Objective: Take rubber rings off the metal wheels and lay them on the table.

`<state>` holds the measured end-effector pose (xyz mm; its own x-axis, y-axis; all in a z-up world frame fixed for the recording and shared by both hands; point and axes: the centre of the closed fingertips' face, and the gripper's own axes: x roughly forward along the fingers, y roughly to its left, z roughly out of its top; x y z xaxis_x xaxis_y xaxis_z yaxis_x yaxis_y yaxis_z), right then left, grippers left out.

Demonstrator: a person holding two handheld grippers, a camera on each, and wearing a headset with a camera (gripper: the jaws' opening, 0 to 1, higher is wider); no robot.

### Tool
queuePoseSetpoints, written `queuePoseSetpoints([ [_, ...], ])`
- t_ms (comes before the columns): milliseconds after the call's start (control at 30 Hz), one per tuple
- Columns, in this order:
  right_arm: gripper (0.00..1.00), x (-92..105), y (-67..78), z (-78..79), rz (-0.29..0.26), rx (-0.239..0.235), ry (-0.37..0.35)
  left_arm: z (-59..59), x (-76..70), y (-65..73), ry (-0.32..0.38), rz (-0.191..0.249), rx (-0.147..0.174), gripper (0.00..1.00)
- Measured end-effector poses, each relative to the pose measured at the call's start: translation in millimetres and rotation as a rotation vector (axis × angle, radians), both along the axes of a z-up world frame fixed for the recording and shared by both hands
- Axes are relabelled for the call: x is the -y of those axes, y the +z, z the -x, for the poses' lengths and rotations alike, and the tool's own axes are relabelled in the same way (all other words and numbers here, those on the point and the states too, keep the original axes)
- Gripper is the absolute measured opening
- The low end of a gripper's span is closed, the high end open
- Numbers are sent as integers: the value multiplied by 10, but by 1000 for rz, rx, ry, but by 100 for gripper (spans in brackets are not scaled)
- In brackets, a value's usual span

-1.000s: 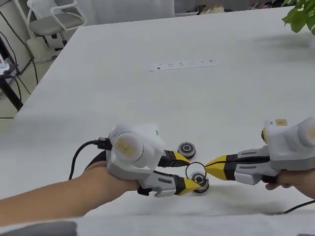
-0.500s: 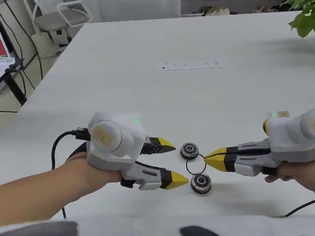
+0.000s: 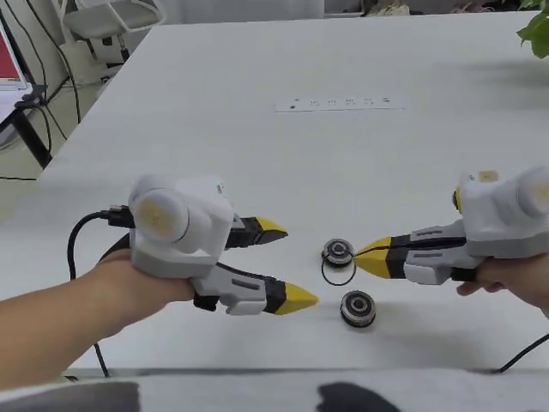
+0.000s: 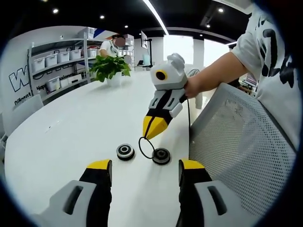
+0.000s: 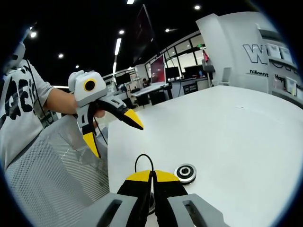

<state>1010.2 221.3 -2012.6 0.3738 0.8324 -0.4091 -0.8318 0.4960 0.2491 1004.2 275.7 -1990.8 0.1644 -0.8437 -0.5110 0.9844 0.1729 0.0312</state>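
Two metal wheels lie on the white table (image 3: 257, 129), one farther (image 3: 338, 251) and one nearer (image 3: 358, 308). My right gripper (image 3: 360, 255) is shut on a thin black rubber ring (image 3: 338, 285) that hangs from its tips beside the farther wheel. In the right gripper view the ring (image 5: 143, 154) loops up from the shut gripper (image 5: 151, 177), with a wheel (image 5: 185, 173) to the right. My left gripper (image 3: 287, 264) stands open and holds nothing, left of both wheels. Its own view shows the wheels (image 4: 125, 152) (image 4: 161, 155) and the ring (image 4: 139, 146) ahead of its gripper (image 4: 146, 165).
A flush socket strip (image 3: 339, 104) sits mid-table. A potted plant (image 4: 110, 67) stands at the far corner. An office chair (image 3: 111, 17) is beyond the table's far left, and a mesh chair back (image 4: 236, 142) is near the front edge. A cable (image 3: 86, 232) trails from the left gripper.
My left gripper has let go of the nearer wheel and drawn back to the left, open. The right gripper has kept the ring and carried it toward the farther wheel.
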Motion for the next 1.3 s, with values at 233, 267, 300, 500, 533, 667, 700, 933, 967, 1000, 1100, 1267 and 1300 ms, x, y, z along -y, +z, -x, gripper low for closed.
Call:
queuePoseSetpoints([
  [233, 0, -87, -19, -43, 23, 3, 23, -19, -130, -22, 24, -7, -9, 63],
  [267, 0, -105, -20, -48, 26, 3, 26, -10, -141, -27, 26, -7, -18, 65],
  [300, 0, -117, -19, -51, 27, 2, 29, 0, -148, -27, 28, -4, -26, 67],
  [500, 0, -235, -1, -71, 24, 0, 42, 12, -231, -19, 41, -9, -22, 70],
  [533, 0, -251, -6, -71, 27, 0, 45, 4, -246, -19, 44, -9, -22, 70],
  [667, 0, -319, -52, -62, 49, -5, 63, 8, -302, -11, 56, -10, -20, 71],
  [700, 0, -330, -61, -62, 55, -6, 65, 10, -313, -12, 57, -12, -19, 71],
  [933, 0, -453, -164, -63, 98, -26, 81, 29, -437, -52, 70, -28, -15, 74],
  [967, 0, -459, -183, -69, 102, -31, 83, 26, -451, -57, 72, -30, -15, 75],
  [1000, 0, -466, -201, -72, 107, -37, 81, 19, -465, -60, 75, -31, -16, 75],
  [1100, 0, -490, -254, -77, 120, -48, 80, 6, -500, -59, 87, -29, -20, 76],
  [1267, 0, -514, -329, -83, 139, -58, 87, 1, -545, -83, 94, -33, -23, 76],
  [1300, 0, -516, -340, -84, 146, -56, 87, 0, -552, -90, 94, -34, -24, 76],
])
